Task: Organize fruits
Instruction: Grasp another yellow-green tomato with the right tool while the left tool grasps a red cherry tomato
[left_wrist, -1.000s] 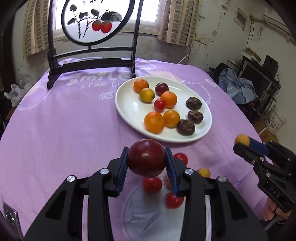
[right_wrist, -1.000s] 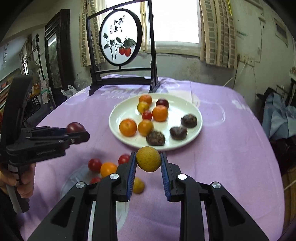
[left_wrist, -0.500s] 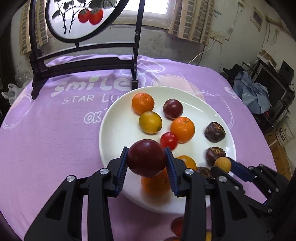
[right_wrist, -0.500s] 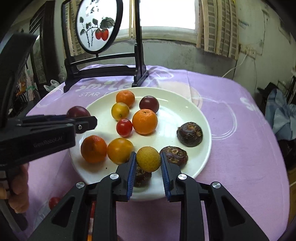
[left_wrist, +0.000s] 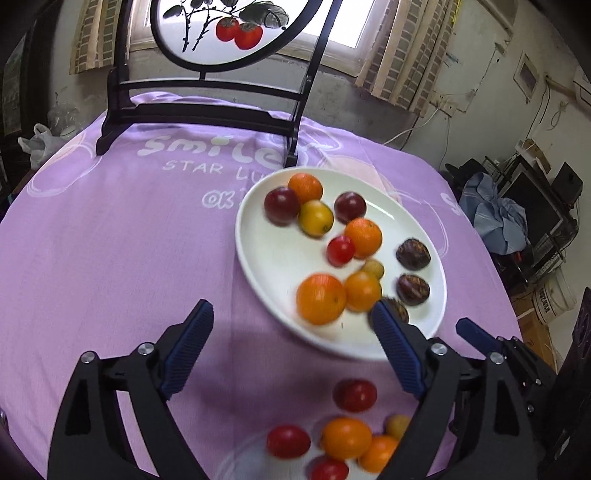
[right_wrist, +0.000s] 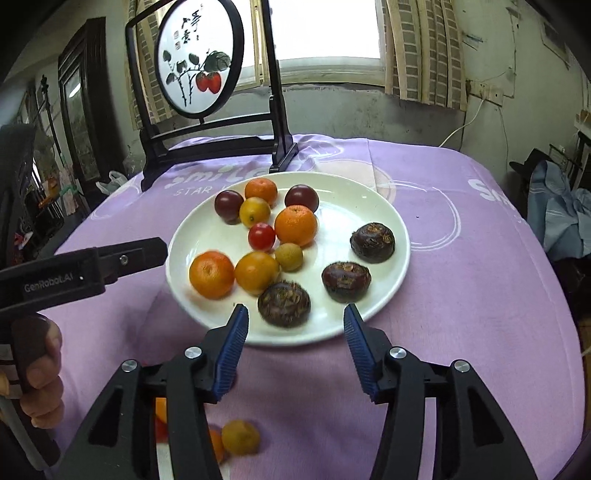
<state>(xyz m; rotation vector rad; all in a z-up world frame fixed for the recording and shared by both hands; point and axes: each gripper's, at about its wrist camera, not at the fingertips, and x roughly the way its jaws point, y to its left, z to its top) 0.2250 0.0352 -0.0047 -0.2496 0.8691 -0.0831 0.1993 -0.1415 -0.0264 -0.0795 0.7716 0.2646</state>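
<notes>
Both claws have let go since half a second ago: the plum the left claw carried and the small yellow fruit the right one carried now lie on the plate, and both claws have drawn back toward its near rim.

On the desk (right_wrist: 480, 258), under a purple cloth, the white plate (right_wrist: 391, 218) is the landmark. The left claw (left_wrist: 291, 343) hangs just off its near-left rim, jaws wide apart and holding nothing. The right claw (right_wrist: 295, 343) sits at its near rim, jaws likewise spread and bare, with a dark brown fruit (right_wrist: 283, 302) just beyond them on the plate.

On the plate, the oranges (right_wrist: 211, 274) lie at the near left, three brown fruits to the right, the plum (right_wrist: 229, 204) at the far left beside another orange, and the yellow fruit (right_wrist: 289, 256) near the middle, touching an orange.

Short of the plate, nearer the person, the loose pile (left_wrist: 345, 437) of oranges, small red fruits and a yellow one waits on the cloth.

By my reading, a drop-off has just finished and the task is partly done. Next, each claw should swing back to the pile, straddle one fruit and close gently; round fruit rolls easily.
</notes>
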